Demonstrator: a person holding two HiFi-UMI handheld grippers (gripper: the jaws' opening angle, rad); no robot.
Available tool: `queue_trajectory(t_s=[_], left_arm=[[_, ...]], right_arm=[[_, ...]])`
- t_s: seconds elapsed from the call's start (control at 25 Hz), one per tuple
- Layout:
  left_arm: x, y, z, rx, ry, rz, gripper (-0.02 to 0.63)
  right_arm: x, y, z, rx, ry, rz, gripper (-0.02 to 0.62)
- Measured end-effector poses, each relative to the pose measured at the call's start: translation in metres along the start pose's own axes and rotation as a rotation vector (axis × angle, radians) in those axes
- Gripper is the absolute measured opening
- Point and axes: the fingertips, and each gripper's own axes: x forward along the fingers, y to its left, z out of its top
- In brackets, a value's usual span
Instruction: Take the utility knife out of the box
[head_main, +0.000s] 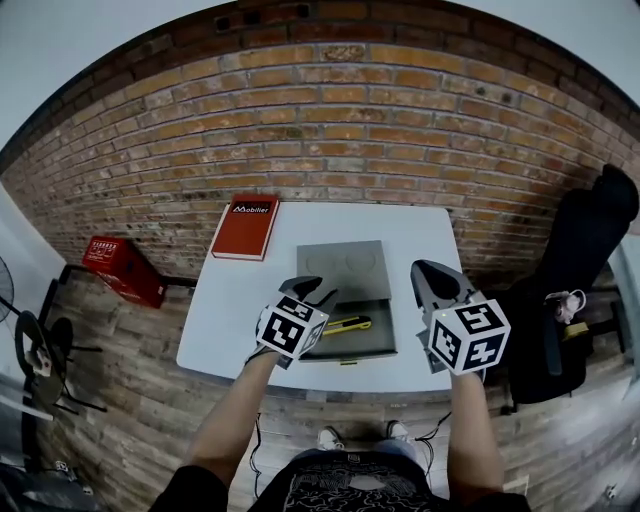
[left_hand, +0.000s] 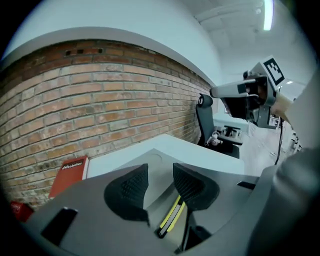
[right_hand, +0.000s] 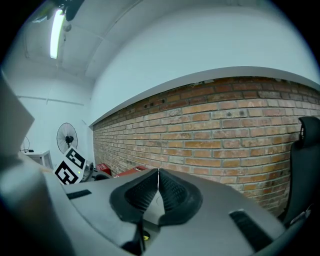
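- Left tool: jaws stand well apart with nothing gripped; both ribbed pads are bare. It is tilted downward over the near part of the box.
- Right tool: jaws closed tip to tip with nothing between them. It is held roughly level above the surface's near right part, well apart from the left tool.
- Utility knife: yellow and black, lying flat in the tray of the box. It is just past and below the left tool's tips and shows through the gap between its jaws in the left gripper view. It is not touched by either tool and lies between the two tools in the head view.
- Box: grey and open, with the lid laid back on the side far from both tools.
- Surface: white, carrying the box.
- Book: red, flat on the surface, beyond the left tool and to its left.
- Brick wall: ahead of both tools.
- Case: red, on the floor, left of the left tool.
- Chair: black, right of the right tool.
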Motion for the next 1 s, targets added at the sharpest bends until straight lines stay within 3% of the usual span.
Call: queue_trajectory(t_s=[0.4,0.72,1.0], left_arm=[[0.042,-0.033,-0.048,0.147,0.164,-0.151,0.16],[0.068,-0.051,-0.09,0.212,0.307,-0.26,0.183],[0.083,-0.052,-0.115,0.279,0.422,-0.294,0.187]], right_arm=[[-0.01,-0.006,-0.018,0.028,0.028,-0.043,0.02],[-0.016,-0.014,-0.033,0.041,0.053,-0.07,0.021],[-0.021,-0.021,-0.042,0.049,0.073,-0.088,0.02]])
